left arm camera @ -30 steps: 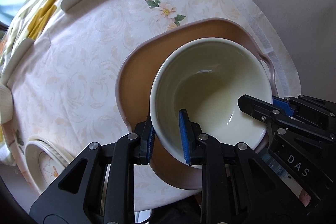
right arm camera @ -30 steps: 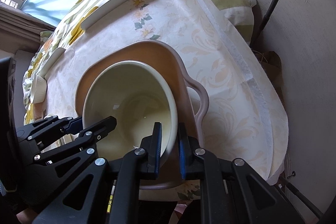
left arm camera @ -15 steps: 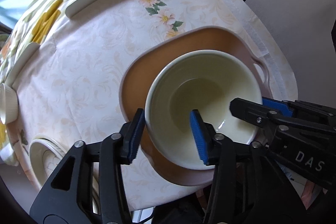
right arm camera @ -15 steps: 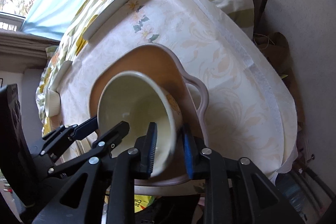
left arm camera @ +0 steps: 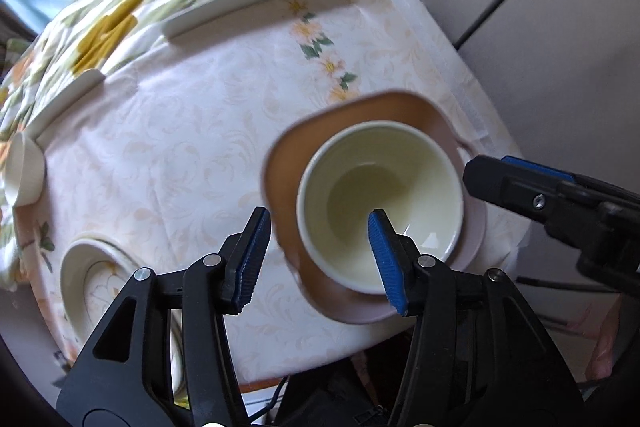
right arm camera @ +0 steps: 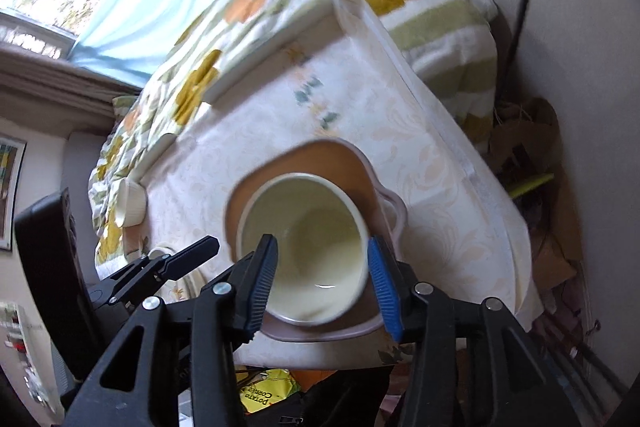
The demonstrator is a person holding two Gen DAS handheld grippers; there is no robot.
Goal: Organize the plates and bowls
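cream bowl (left arm camera: 380, 207): set upright on the brown plate (left arm camera: 288, 171), near the corner of the tablecloth (left arm camera: 168, 147). left gripper (left arm camera: 320, 259): fingers apart, nothing clamped. right gripper (right arm camera: 324, 279): jaws have just been opening, bowl seen between them but not gripped. patterned plates (left arm camera: 92, 287): stacked at the cloth's near edge.
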